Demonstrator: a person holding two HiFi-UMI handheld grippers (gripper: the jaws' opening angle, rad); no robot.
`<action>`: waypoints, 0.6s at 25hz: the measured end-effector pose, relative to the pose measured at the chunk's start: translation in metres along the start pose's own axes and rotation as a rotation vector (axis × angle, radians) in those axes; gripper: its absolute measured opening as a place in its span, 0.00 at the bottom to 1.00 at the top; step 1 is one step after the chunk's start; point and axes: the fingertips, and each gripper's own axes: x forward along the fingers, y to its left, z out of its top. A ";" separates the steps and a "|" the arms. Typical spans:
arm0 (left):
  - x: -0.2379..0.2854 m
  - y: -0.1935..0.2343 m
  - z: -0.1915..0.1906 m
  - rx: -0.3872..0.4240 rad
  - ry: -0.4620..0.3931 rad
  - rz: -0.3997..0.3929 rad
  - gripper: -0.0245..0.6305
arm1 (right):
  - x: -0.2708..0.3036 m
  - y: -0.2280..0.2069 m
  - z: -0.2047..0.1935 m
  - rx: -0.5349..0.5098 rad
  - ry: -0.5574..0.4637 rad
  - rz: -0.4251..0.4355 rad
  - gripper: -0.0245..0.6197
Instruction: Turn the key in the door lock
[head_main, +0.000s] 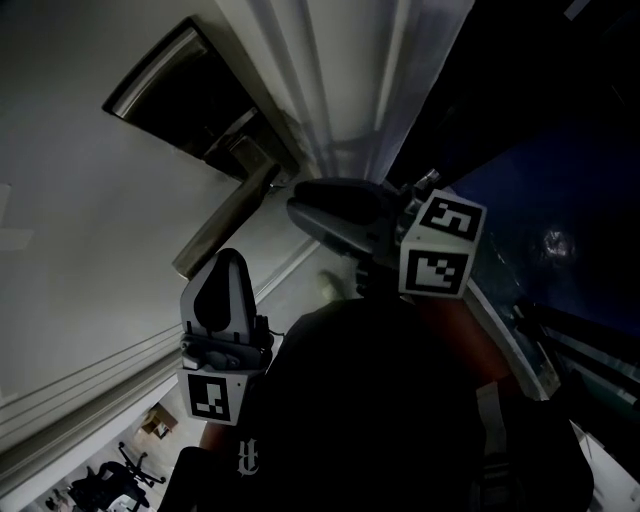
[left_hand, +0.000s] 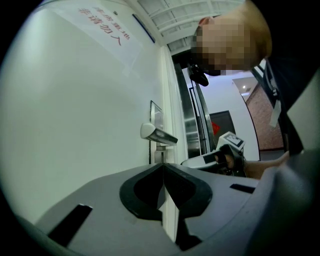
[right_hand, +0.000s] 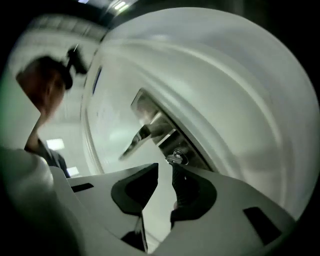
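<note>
Right gripper view: the right gripper (right_hand: 164, 169) is held partly apart, key (right_hand: 176, 159) just ahead, not gripped. Jaws should be centred on it first (left gripper (left_hand: 161, 169) closed, empty).

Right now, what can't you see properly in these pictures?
- Right gripper view: it is blurred, so I can't tell whether the fingers touch the key.
- Head view: the right gripper hides the key.
- Left gripper view: the left gripper covers everything below the door handle, and the dark rim cuts off the red sign.
</note>
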 end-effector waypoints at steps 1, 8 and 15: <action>0.001 -0.001 0.000 -0.001 -0.001 -0.004 0.05 | 0.000 0.001 -0.002 -0.261 0.073 -0.099 0.14; 0.001 -0.003 0.003 0.004 -0.011 -0.010 0.05 | 0.024 -0.002 -0.001 -0.983 0.186 -0.437 0.16; -0.005 0.005 0.004 0.009 -0.013 0.014 0.05 | 0.031 -0.008 0.006 -0.777 0.096 -0.461 0.08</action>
